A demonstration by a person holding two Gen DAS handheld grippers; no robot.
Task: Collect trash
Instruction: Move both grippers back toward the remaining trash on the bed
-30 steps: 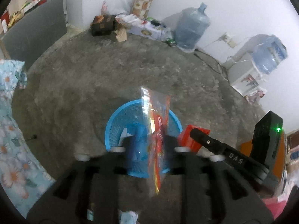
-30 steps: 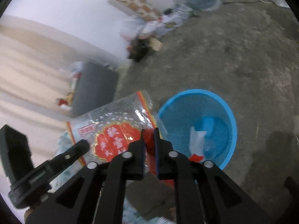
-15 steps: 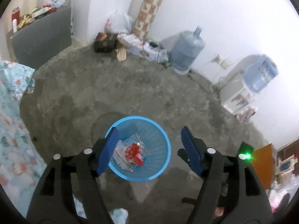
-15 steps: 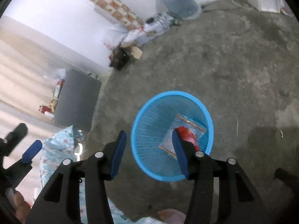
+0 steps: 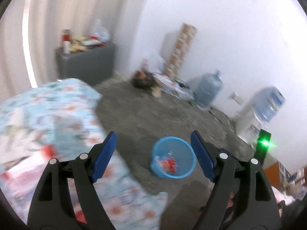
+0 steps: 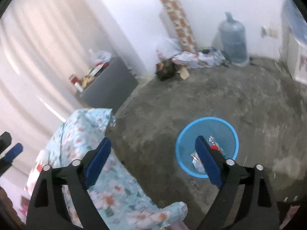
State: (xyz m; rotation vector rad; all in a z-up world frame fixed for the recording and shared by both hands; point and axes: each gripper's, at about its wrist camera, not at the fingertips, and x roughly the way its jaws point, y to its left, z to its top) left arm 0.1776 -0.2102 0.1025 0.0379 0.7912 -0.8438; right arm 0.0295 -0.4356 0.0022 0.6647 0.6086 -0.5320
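both grippers empty. left gripper (image 5: pixel 153 153) has its blue pads wide apart and opening, nothing between them, only floor and the blue mesh basket (image 5: pixel 189 169) seen through the gap. right gripper (image 6: pixel 152 157) is the same, jaws opening to near full spread, nothing held; its right pad overlaps the basket (image 6: pixel 233 134) in view but looks well above it, not touching.

trash: clear plastic snack wrappers with red print (image 5: pixel 169 162) lie inside the basket on the concrete floor (image 5: pixel 138 118); in the right wrist view they show as crinkled foil/plastic pieces (image 6: pixel 214 143) at the basket bottom. judgement: very light, soft, crinkly, slippery film, not fragile. it would flutter and slide, so pinch an edge or a bunched fold firmly, not the flat face. basket itself looks light and stiff, take by the rim.

pose: both grippers are held high and angled down toward the floor, with the basket below and ahead. left view is heavily motion-blurred. floral blue bedspread (image 6: pixel 84 134) sits low left in both views, just beside the left pads. something red and white on the bed (image 5: pixel 41 154) could be more trash, too blurred to tell.
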